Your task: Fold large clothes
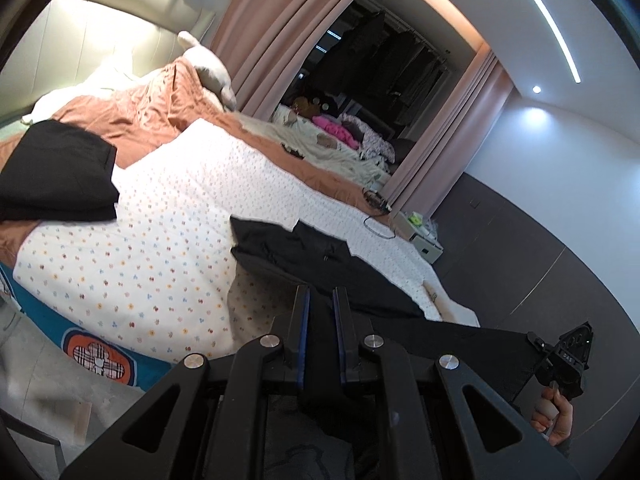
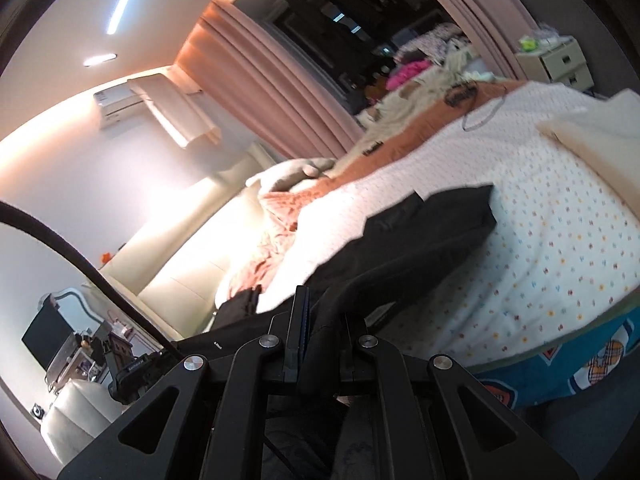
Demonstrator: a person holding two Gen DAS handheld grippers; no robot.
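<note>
A large black garment [image 1: 304,248] lies partly on the white dotted blanket [image 1: 160,208] of the bed, and its near edge is lifted off the bed. My left gripper [image 1: 320,292] is shut on that edge, with black cloth running between its fingers. The cloth stretches taut to the right, where my right gripper [image 1: 534,340], held by a hand [image 1: 556,416], pinches the other corner. In the right wrist view the right gripper [image 2: 324,304] is shut on a fold of the same garment [image 2: 432,220], which trails back onto the bed.
A second, folded black garment [image 1: 56,168] rests near the orange duvet [image 1: 152,108] at the head of the bed. A cable [image 1: 376,228] lies on the blanket's far side. A bedside cabinet [image 1: 424,240] and pink curtains [image 1: 280,40] stand beyond the bed.
</note>
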